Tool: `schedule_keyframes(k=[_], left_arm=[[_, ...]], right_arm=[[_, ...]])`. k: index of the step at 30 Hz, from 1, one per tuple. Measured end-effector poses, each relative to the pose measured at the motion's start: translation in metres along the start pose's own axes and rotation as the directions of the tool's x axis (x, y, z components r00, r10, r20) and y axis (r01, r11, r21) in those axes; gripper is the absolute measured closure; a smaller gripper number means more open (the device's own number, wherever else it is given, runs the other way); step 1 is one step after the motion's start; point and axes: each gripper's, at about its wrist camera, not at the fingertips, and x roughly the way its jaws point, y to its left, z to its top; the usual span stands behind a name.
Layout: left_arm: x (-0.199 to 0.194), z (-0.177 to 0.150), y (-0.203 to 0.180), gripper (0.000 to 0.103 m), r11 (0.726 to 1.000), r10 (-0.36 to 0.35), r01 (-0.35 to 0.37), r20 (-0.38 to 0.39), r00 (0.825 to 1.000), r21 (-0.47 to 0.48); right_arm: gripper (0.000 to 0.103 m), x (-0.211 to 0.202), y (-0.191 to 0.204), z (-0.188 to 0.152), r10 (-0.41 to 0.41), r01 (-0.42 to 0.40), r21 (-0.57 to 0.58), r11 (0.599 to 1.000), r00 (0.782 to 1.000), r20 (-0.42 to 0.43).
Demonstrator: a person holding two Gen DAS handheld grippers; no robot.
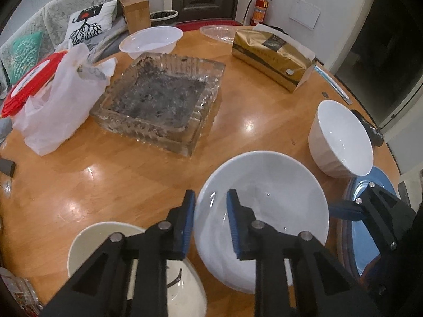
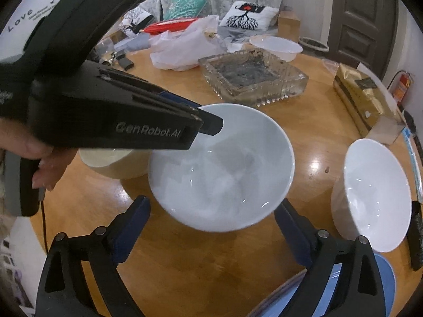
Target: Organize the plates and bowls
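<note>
A wide white bowl (image 1: 264, 206) (image 2: 224, 174) sits on the wooden table (image 1: 105, 179). My left gripper (image 1: 211, 219) (image 2: 211, 125) straddles its left rim, one pad outside and one inside, shut on it. My right gripper (image 2: 211, 227) stands wide open around the bowl's near side without touching it; its finger (image 1: 341, 210) shows above a blue plate (image 1: 370, 187) (image 2: 343, 285). A smaller white bowl (image 1: 341, 140) (image 2: 370, 195) stands to the right. A cream bowl (image 1: 87, 243) (image 2: 111, 163) sits to the left, partly hidden by the left gripper.
A square glass dish (image 1: 158, 100) fills the table's middle. A white plastic bag (image 1: 60, 105) and a red-lidded container (image 1: 29, 84) lie at the left, a gold tissue box (image 1: 272, 58) at the back right. A white plastic bowl (image 1: 150, 39) stands at the far edge.
</note>
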Motion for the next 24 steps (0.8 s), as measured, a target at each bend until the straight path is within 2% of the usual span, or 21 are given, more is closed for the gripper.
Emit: schedule_keyframes(k=[5, 11, 19, 24], left_arm=[[0.004, 0.002, 0.001, 0.087, 1.000, 0.010, -0.010, -0.016, 1.000, 0.001], [0.007, 0.003, 0.002, 0.088, 1.000, 0.009, -0.009, -0.033, 0.999, -0.003], [0.013, 0.003, -0.002, 0.088, 0.999, 0.025, -0.023, -0.061, 0.998, 0.025], [0.008, 0.001, -0.007, 0.089, 0.999, 0.034, -0.033, -0.051, 0.998, 0.033]], right_arm=[[0.010, 0.008, -0.004, 0.005, 0.019, -0.018, 0.030, 0.999, 0.999, -0.030], [0.010, 0.016, 0.001, 0.007, -0.029, 0.030, 0.023, 0.999, 0.999, -0.045], [0.009, 0.024, 0.000, 0.010, -0.048, 0.049, 0.019, 0.999, 0.997, -0.067], [0.010, 0.023, 0.002, 0.008, -0.069, 0.070, 0.020, 0.997, 0.996, -0.062]])
